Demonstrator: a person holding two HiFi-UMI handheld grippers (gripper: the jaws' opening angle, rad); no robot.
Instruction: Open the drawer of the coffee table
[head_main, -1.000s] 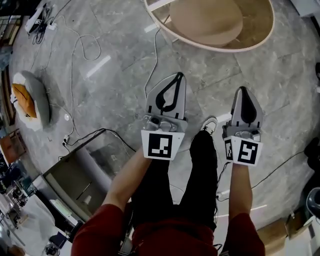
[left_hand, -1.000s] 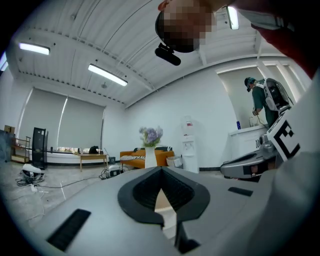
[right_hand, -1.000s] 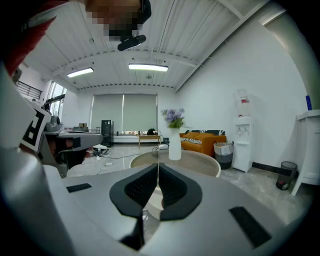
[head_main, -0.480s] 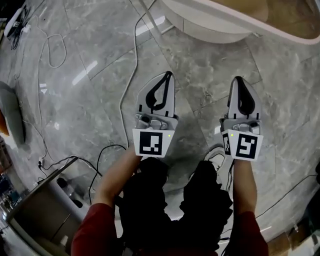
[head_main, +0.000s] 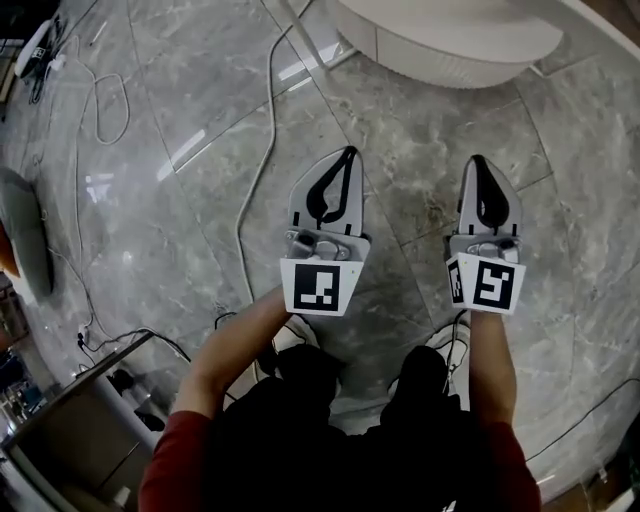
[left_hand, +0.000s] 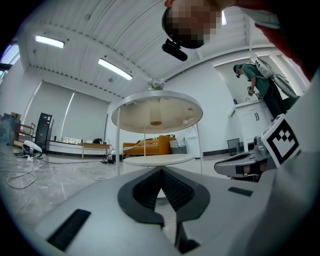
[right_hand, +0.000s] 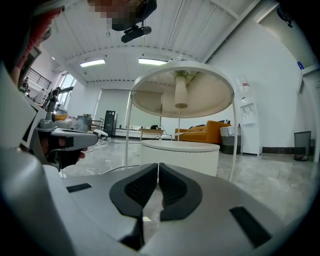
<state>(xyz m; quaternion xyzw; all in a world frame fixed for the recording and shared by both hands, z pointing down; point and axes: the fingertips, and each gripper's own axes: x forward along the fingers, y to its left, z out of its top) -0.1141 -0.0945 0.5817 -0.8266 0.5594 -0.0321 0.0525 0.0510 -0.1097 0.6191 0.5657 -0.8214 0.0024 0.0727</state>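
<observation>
The coffee table is a round two-tier piece on thin white legs. Its low white drum lies at the top of the head view, just ahead of both grippers. In the left gripper view the drum sits under the round top. The right gripper view shows the same drum and top close ahead. My left gripper and right gripper hover side by side, low over the marble floor and level, short of the drum. Both have jaws closed together with nothing between them. No drawer front or handle can be made out.
A white cable runs across the floor left of the left gripper. More cables and a grey oval object lie at far left. A grey box stands at bottom left. An orange sofa is behind the table.
Both grippers have sunk toward the floor while the person crouched. The table has slid to the top of the head view and looms closer. The jaws stayed closed.
</observation>
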